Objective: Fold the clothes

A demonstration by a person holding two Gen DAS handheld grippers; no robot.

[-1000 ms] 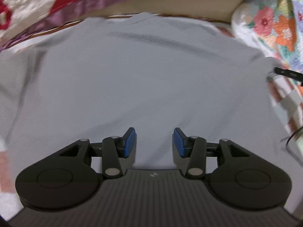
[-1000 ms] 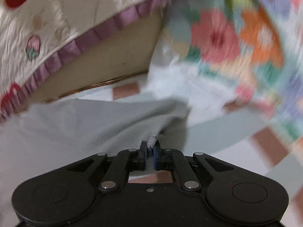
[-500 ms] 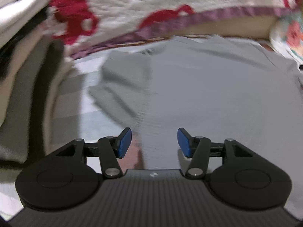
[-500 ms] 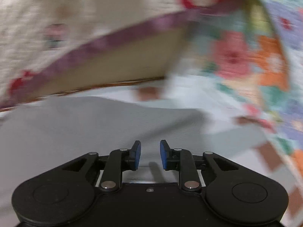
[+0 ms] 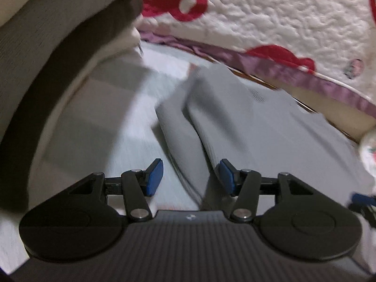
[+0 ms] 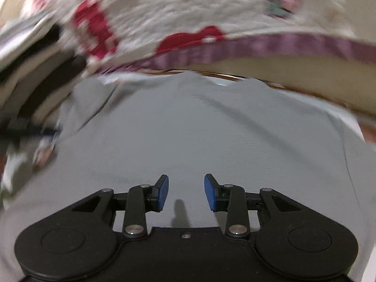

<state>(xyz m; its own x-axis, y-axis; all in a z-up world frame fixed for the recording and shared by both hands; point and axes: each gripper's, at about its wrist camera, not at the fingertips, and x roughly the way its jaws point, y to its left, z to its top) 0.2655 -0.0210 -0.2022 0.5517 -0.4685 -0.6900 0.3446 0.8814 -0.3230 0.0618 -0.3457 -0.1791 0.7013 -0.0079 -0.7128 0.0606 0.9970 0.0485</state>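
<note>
Having let go of the hem a second ago, my right gripper (image 6: 186, 192) now hovers parted over the flat grey shirt (image 6: 199, 136), while my left gripper (image 5: 189, 177), also apart, has swung to its folded left edge for the next fold.

Grey shirt (image 6: 211, 136) runs under right gripper body, hem hidden; right sleeve cut by frame edge. Stacked clothes (image 6: 35, 70) at left motion-blurred. Second gripper (image 5: 362, 202) clipped at left-wrist view's edge.
</note>
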